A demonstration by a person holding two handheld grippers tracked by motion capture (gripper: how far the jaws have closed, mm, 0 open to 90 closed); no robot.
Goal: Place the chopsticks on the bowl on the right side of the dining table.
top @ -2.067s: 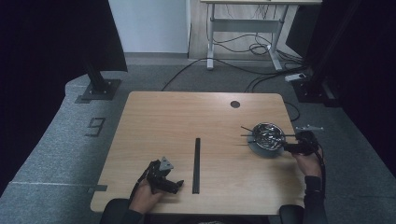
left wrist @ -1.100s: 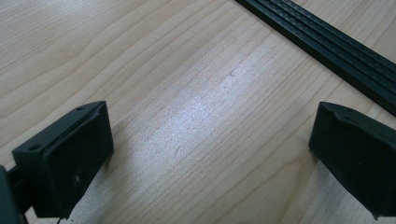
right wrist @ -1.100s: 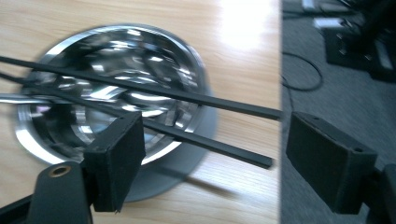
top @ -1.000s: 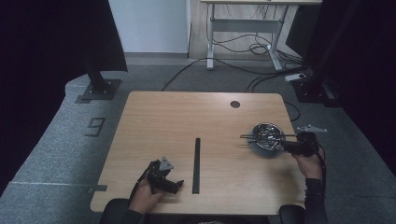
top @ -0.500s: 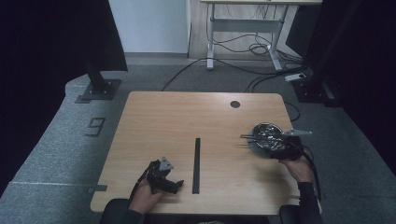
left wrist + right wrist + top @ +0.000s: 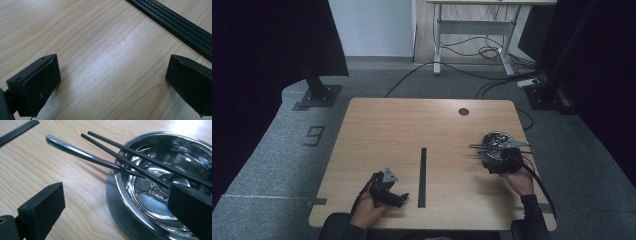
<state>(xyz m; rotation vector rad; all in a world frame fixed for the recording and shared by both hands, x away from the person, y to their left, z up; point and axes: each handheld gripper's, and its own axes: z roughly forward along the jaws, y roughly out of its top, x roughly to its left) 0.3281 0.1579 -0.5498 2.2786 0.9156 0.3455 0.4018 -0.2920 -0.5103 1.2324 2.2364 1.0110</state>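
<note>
A shiny steel bowl [image 6: 498,141] [image 6: 150,195] sits near the table's right edge. Two black chopsticks [image 6: 476,146] [image 6: 140,160] and a metal spoon [image 6: 75,148] lie across its rim, their handles pointing out over the wood. My right gripper [image 6: 490,159] [image 6: 116,207] hovers at the bowl's near side. Its jaws have just been opening and stand wide, with no pad pressing on anything. My left gripper [image 6: 401,194] [image 6: 112,82] rests open on bare wood, just left of a black strip [image 6: 422,177] [image 6: 175,22].
The wooden table [image 6: 402,130] has a round cable hole [image 6: 463,111] at the far right. Grey carpet surrounds it, with cables and a desk frame [image 6: 472,30] beyond. A dark stand base [image 6: 317,95] sits at the far left.
My right gripper has moved left from the bowl's right side to its near side. The left gripper has stayed put.
</note>
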